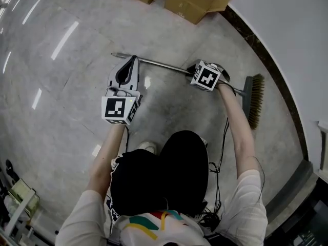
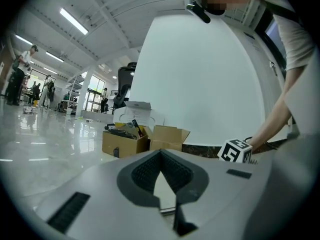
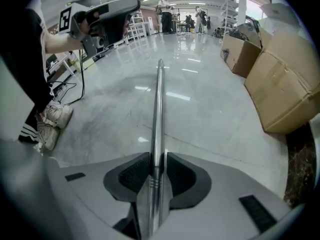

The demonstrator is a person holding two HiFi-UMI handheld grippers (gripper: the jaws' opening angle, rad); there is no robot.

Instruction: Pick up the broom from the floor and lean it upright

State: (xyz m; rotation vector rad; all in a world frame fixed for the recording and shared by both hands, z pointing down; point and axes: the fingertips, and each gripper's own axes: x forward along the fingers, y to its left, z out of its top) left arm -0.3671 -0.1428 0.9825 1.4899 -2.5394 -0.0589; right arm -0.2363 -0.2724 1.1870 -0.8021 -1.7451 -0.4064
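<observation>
The broom lies flat on the pale marble floor. Its metal handle (image 1: 159, 64) runs from the left to the bristle head (image 1: 254, 100) at the right, near the wall. My right gripper (image 1: 199, 70) points steeply down and is shut on the handle close to the head end. In the right gripper view the handle (image 3: 159, 104) runs away between the pads (image 3: 134, 176), which press on both its sides. My left gripper (image 1: 135, 59) hovers over the handle's free end, held about level. Its jaws (image 2: 161, 152) meet at the tips with nothing between them.
Open cardboard boxes (image 1: 192, 1) (image 3: 285, 84) (image 2: 125, 141) stand by the white wall with its dark baseboard (image 1: 266, 55). The person's shoes (image 3: 50, 124) and a black cable (image 1: 224, 147) are near the handle. People stand far off in the hall.
</observation>
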